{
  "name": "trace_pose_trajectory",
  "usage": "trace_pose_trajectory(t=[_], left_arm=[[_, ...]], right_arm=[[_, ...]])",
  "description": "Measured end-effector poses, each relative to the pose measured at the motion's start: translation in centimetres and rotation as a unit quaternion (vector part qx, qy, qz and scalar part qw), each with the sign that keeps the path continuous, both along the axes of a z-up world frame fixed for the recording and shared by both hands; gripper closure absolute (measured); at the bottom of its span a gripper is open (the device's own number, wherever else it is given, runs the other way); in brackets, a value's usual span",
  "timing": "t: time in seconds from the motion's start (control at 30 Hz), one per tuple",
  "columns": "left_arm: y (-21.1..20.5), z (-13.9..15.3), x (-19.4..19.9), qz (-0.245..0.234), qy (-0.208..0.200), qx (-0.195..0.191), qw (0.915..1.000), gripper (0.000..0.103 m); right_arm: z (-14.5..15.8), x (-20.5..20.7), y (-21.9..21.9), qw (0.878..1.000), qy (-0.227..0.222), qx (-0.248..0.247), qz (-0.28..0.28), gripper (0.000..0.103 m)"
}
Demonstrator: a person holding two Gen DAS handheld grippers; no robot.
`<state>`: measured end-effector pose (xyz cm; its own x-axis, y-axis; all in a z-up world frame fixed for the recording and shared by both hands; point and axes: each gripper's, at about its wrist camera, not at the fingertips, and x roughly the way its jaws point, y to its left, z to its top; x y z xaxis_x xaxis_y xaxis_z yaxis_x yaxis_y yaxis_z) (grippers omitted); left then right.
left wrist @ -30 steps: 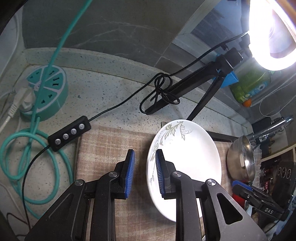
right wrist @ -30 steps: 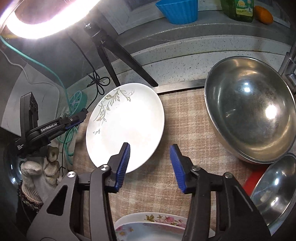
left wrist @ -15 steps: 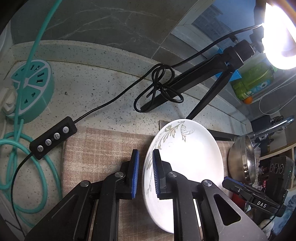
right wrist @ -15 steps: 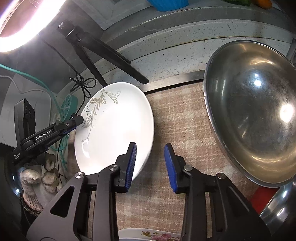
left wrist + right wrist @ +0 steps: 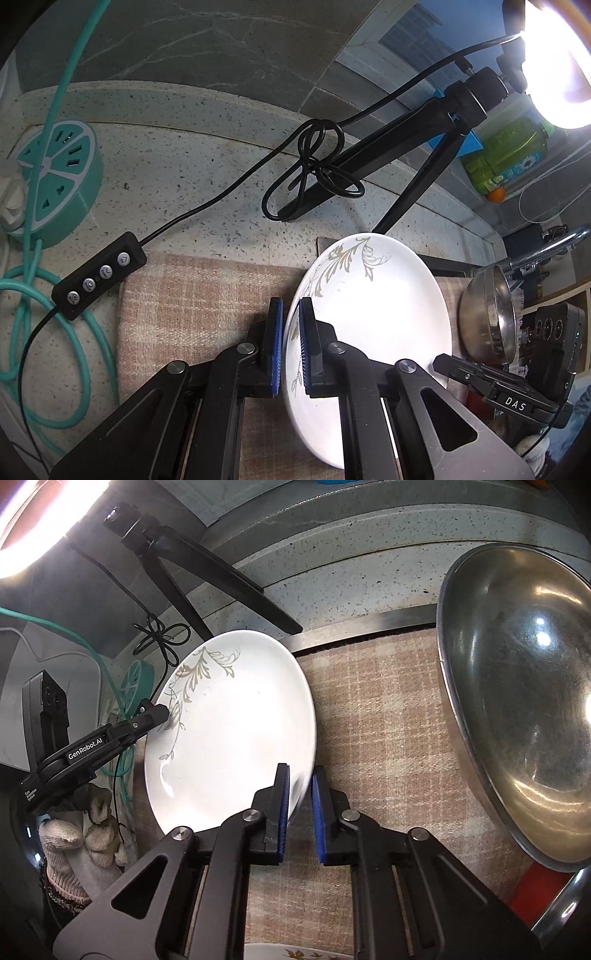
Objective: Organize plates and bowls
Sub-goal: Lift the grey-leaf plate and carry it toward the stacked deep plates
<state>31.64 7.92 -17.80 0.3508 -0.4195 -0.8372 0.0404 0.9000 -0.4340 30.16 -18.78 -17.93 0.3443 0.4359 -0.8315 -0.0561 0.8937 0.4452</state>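
Observation:
A white plate with a grey leaf pattern [image 5: 373, 314] stands tilted up on edge above the checked mat [image 5: 207, 295]. My left gripper [image 5: 291, 347] is shut on the plate's left rim. In the right wrist view the same plate [image 5: 236, 731] has its right rim between my right gripper's [image 5: 300, 808] blue pads, which stand close on either side; the left gripper [image 5: 147, 718] shows at the plate's far rim. A large steel bowl [image 5: 517, 716] sits to the right on the mat.
A ring-light tripod [image 5: 388, 147] and its cable stand behind the plate. A teal power hub [image 5: 59, 177] and inline switch [image 5: 99, 280] lie at left. A second steel bowl's rim [image 5: 569, 897] and a flowered plate's edge [image 5: 295, 952] show near the bottom.
Both grippers have closed in on the plate's opposite rims. The plate has tipped up from lying flat on the mat to standing steeply on edge.

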Motion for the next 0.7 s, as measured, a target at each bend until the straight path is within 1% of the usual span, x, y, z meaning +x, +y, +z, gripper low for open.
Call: trace_pose_trajectory(t=[0.37, 0.7], left_arm=[[-0.1, 0.4, -2.0, 0.001, -0.001, -0.002, 1.0, 0.096], [-0.2, 1.9, -4.7, 0.009, -0.012, -0.015, 0.9998, 0.096]], right_arm=[[0.0, -2.0, 0.0, 1.0, 0.015, 0.008, 0.01, 0.091], [1.9, -4.9, -0.3, 1.0, 0.003, 0.018, 0.021, 0.091]])
